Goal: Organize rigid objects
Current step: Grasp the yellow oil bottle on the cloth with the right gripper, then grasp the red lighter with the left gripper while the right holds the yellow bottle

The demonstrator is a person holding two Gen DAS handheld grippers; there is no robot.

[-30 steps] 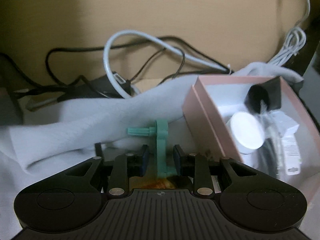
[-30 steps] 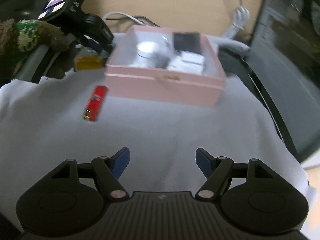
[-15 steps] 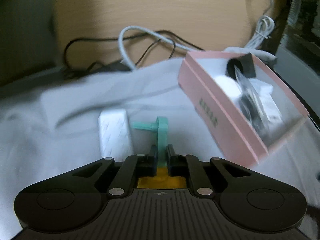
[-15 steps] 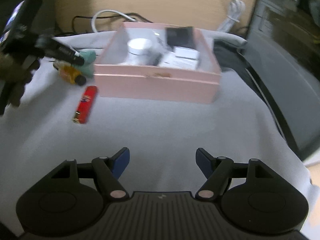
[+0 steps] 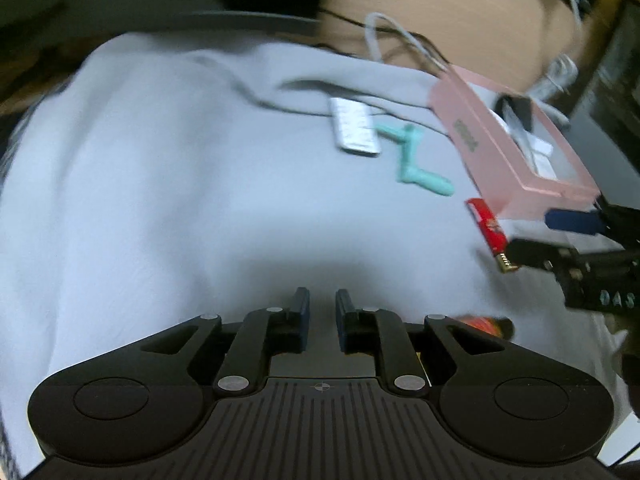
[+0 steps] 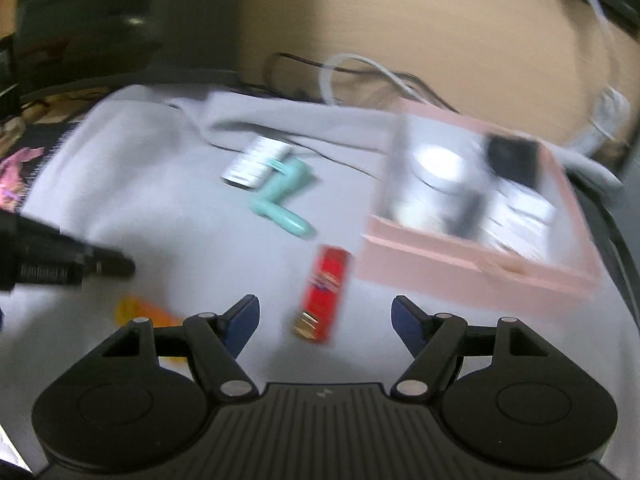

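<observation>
My left gripper [image 5: 322,300] hovers over bare grey cloth [image 5: 200,200]. Its jaws are opening, a narrow gap shows, and nothing is between them. An orange item [image 6: 140,312] lies on the cloth just beside and below it, also peeking out as the orange item [image 5: 484,324] at its right. A teal plastic piece [image 5: 408,152] and a white pack [image 5: 354,128] lie farther off, left of the pink box [image 5: 480,136]. My right gripper [image 6: 324,320] stands open with the red lighter [image 6: 320,292] lying just ahead between its fingers, untouched. The frames are blurred.
The pink box [image 6: 460,264] holds a white round jar [image 6: 436,164], a black item and white packets. White and black cables [image 6: 360,68] trail behind the cloth against a tan wall. Dark furniture stands at the right and far left.
My left gripper has drawn back from the teal piece and let go of the orange item, which now lies on the cloth. My right gripper has swung left to the red lighter.
</observation>
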